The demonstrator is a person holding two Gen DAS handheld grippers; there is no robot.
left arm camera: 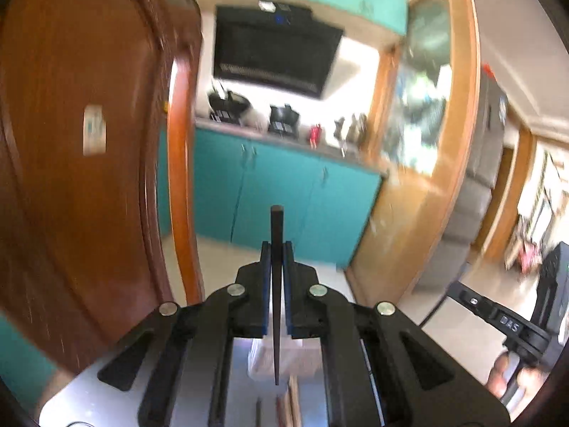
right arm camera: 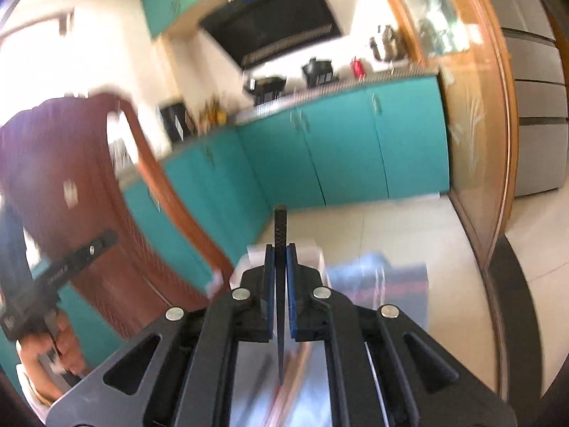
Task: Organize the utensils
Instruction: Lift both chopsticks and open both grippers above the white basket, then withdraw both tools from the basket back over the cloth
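My left gripper (left arm camera: 277,249) is shut on a thin black chopstick (left arm camera: 276,227) that stands upright between its blue pads, its thick end up and its pointed end hanging below. My right gripper (right arm camera: 280,252) is shut on a second black chopstick (right arm camera: 280,227) with a textured top, held the same way. Both grippers are lifted and point across the kitchen. The right gripper's body (left arm camera: 505,323) shows at the lower right of the left wrist view. The left gripper's body (right arm camera: 67,263) and the hand on it show at the left of the right wrist view.
A brown wooden chair back (left arm camera: 81,163) rises close on the left. Teal cabinets (left arm camera: 284,185) and a counter with pots lie ahead under a black range hood (left arm camera: 274,49). A clear plastic container (left arm camera: 266,359) and a table surface (left arm camera: 81,391) lie below, blurred. A glass-panelled wooden door (right arm camera: 473,135) stands right.
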